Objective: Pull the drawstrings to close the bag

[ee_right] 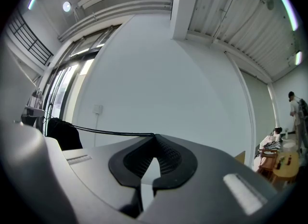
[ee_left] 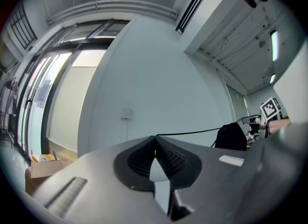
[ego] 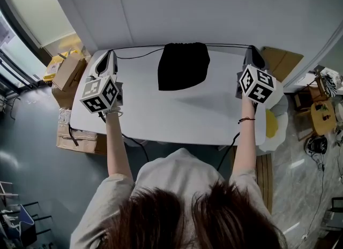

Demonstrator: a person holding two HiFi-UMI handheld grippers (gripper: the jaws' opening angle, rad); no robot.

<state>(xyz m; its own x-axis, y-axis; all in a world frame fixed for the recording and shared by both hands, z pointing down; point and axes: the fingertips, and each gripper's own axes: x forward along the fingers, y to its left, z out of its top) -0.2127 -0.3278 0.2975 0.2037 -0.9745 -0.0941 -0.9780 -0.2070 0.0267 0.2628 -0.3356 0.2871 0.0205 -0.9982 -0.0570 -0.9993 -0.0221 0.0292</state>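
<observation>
A black drawstring bag (ego: 183, 66) lies at the far middle of the white table (ego: 161, 114), its gathered mouth toward the wall. One thin black drawstring (ego: 139, 56) runs left to my left gripper (ego: 111, 54); the other drawstring (ego: 230, 45) runs right to my right gripper (ego: 251, 50). In the left gripper view the left gripper (ee_left: 155, 137) is shut on the drawstring (ee_left: 192, 133), which leads taut to the bag (ee_left: 231, 136). In the right gripper view the right gripper (ee_right: 154, 135) is shut on its drawstring (ee_right: 110, 132), which stretches to the bag (ee_right: 60, 131).
A pale wall stands right behind the table's far edge. Cardboard boxes (ego: 67, 71) sit on the floor to the left, and another box (ego: 75, 135) lies under the table's left side. A yellow object (ego: 271, 123) and wooden furniture (ego: 321, 114) stand to the right.
</observation>
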